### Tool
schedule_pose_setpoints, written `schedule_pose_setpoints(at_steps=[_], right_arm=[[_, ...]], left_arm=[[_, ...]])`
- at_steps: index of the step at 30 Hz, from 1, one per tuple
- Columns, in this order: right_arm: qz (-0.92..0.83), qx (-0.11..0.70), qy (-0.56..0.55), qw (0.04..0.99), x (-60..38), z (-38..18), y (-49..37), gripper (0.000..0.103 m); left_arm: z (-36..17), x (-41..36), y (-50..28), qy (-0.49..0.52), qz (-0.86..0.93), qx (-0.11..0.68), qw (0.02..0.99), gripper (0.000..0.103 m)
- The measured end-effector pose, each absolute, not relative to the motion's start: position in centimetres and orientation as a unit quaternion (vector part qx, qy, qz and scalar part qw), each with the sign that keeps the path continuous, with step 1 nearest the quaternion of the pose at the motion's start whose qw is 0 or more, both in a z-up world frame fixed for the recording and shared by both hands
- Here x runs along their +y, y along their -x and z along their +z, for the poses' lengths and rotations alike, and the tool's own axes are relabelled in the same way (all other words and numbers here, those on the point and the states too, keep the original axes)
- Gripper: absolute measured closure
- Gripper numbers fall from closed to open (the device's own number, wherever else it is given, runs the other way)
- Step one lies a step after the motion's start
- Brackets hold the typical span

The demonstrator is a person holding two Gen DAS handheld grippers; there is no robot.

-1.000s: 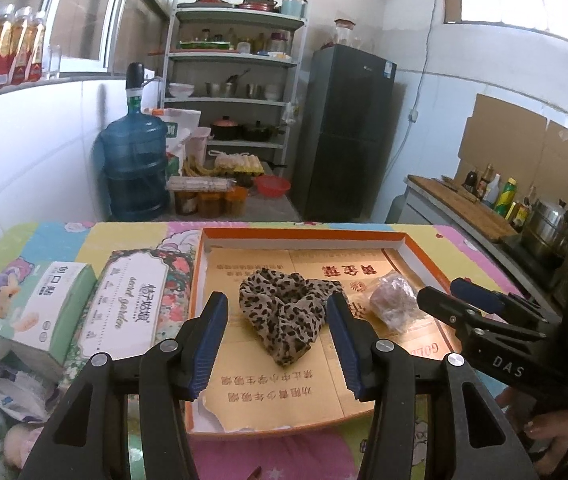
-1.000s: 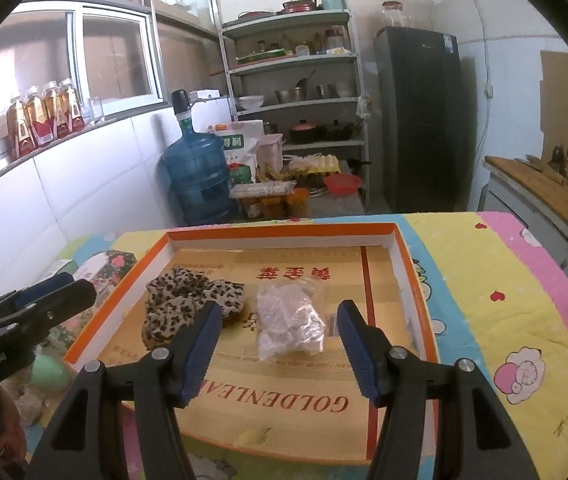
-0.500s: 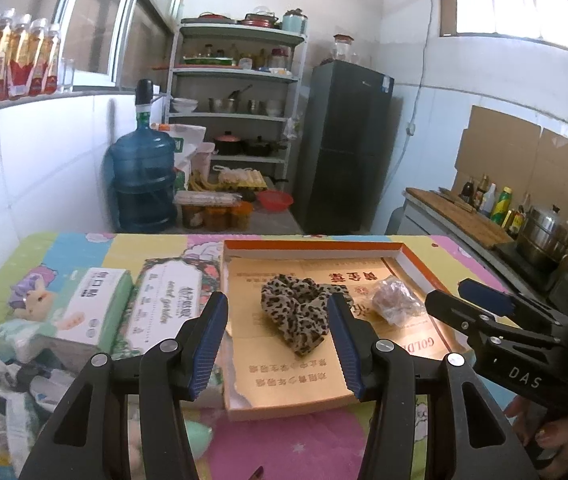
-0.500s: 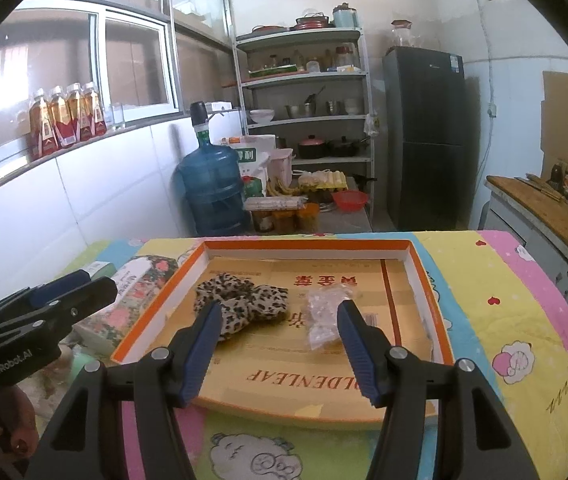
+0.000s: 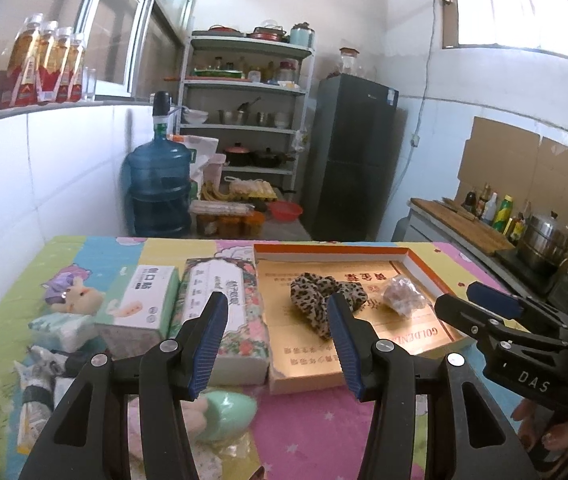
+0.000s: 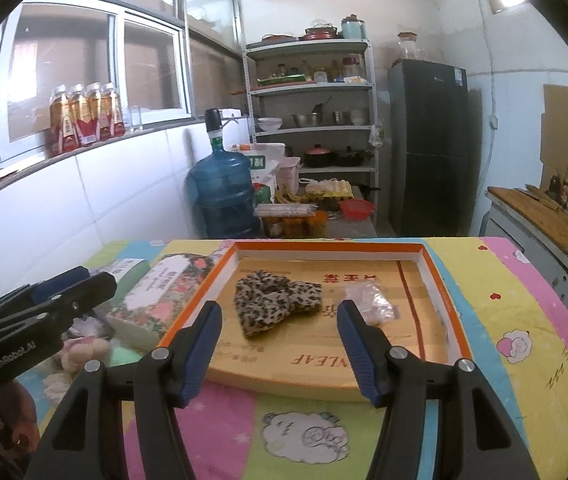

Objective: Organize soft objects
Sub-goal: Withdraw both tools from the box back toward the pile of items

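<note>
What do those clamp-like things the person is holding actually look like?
Each tool, left and right, is a black plastic frame with silver screws, ending in two long fingers faced with ribbed blue pads. White lettering marks the sides: "DAS" on the right one, "GenRobot.AI" on the left. No cables or sleeves show.

The room is bright with daylight. In the left wrist view the light comes in through a high window (image 5: 520,8) at the top right, and it is so bright there that the glass looks almost white. In the right wrist view a big side window (image 6: 96,80) lets in softer light. The white walls look pale and a bit washed out. Shadows on the table cloth (image 6: 504,320) are soft and faint. The middle of each picture is sharp. The edges bend round like a fish bowl, so straight lines curve, and the corners go black. The shelf (image 5: 244,120) far back looks a little fuzzy and grainy.
</note>
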State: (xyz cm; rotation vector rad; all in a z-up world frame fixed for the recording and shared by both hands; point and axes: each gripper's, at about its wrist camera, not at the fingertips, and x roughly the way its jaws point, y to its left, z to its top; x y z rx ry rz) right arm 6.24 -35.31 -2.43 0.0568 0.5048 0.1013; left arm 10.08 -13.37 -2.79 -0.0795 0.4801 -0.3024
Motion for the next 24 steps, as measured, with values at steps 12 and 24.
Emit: schedule_pose_setpoints(at_steps=[12,24], right_arm=[[0.066,0.25,-0.03,0.966,-31.2,-2.8,-4.4,0.043],[0.09,0.251,-0.018,0.964,-26.7,-2.7,-3.1,0.043]], left_arm=[[-2.7,-9.8,-7.1,0.047,-0.149,0.227,0.961,0.05],[-2.7,-5.0,-5.2,0.058,-0.13,0.218,0.966,0.05]])
